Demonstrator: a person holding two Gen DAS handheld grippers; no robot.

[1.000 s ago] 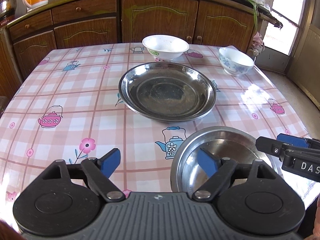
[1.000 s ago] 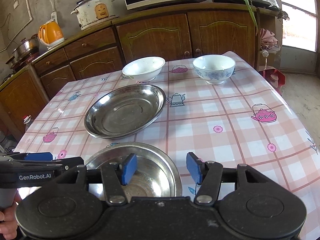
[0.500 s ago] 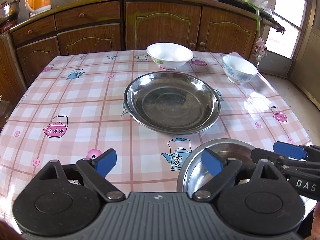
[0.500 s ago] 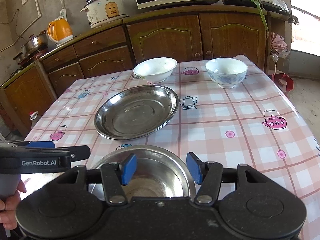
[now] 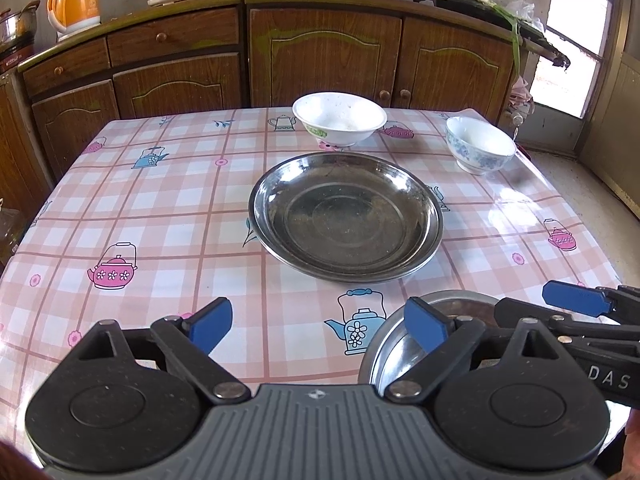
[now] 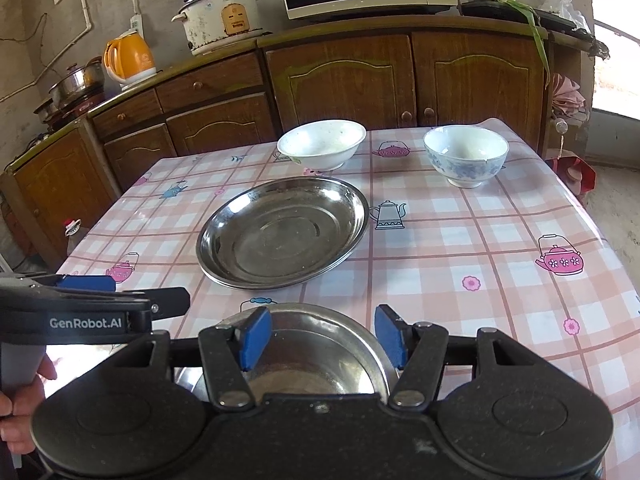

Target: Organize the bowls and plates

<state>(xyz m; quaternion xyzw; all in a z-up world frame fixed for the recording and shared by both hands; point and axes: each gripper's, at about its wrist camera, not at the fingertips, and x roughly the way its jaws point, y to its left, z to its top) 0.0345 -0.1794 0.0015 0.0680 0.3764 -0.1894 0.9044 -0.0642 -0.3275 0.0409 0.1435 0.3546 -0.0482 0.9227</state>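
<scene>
Both tongs gape at the tabletop's [image 5: 120, 208] near edge, left tongs [image 5: 318, 322] over bare cloth, right tongs [image 6: 323, 338] opening above a small steel bowl [image 6: 320, 360], beyond it a steel plate [image 6: 284, 232] centred, two white bowls [image 6: 322, 144] near the far edge.

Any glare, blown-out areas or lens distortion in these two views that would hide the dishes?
Left wrist view: the window is blown out and throws white glare on the tablecloth beside the steel plate; the cabinets bow from fisheye. Right wrist view: the window is also overexposed, with milder sheen; the blue-patterned bowl and white bowl stay sharp.
</scene>
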